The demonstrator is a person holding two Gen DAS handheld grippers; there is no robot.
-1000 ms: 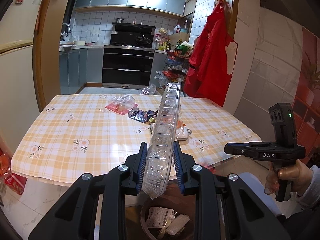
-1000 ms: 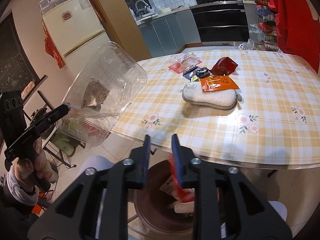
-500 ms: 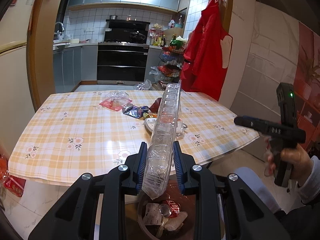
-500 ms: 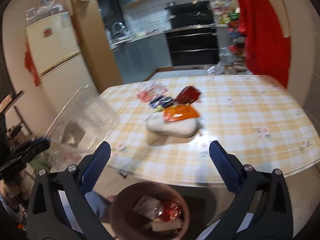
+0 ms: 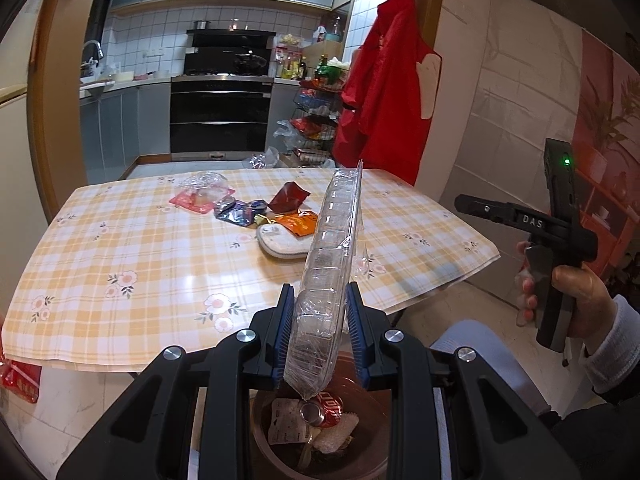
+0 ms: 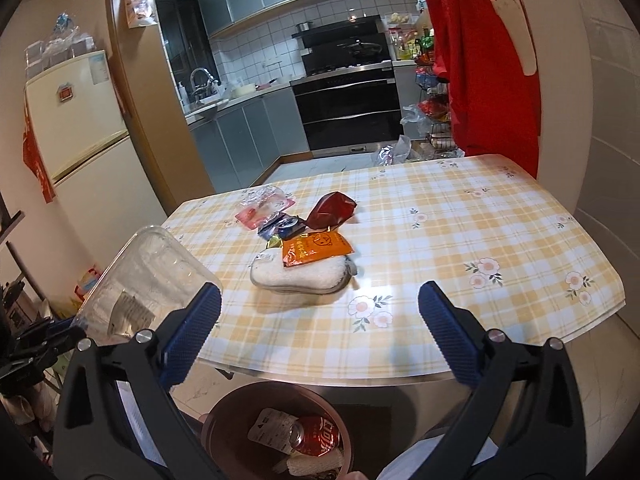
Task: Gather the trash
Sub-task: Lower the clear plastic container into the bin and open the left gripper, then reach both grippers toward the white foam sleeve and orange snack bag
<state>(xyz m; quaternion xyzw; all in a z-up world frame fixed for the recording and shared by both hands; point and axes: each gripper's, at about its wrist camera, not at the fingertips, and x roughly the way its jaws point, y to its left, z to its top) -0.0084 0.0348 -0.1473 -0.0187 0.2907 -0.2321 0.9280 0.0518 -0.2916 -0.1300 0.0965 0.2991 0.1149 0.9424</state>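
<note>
My left gripper (image 5: 320, 332) is shut on the lower end of a clear plastic container (image 5: 332, 264), which stands up on edge over a brown bin (image 5: 264, 432). A red can (image 5: 324, 414) and paper scraps lie in the bin. My right gripper (image 6: 320, 300) hangs wide open with nothing between its fingers, above the bin (image 6: 224, 412) at the table's near edge. On the table (image 6: 460, 240) lie an orange packet (image 6: 316, 248) on a white pouch (image 6: 304, 280), a red wrapper (image 6: 332, 210), blue wrappers (image 6: 280, 226) and a pink-and-clear bag (image 6: 264, 204).
A checked cloth covers the table (image 5: 120, 248). Behind it is a kitchen with an oven (image 5: 220, 120) and a wire rack (image 5: 316, 128). A red garment (image 5: 384, 100) hangs at the right, and a fridge (image 6: 76, 120) stands at the left. A hand (image 5: 572, 296) holds the right gripper.
My right gripper went from nearly shut to wide open and rose, now facing the table. The red can now lies in the bin. My left gripper shifted slightly, still holding the container.
</note>
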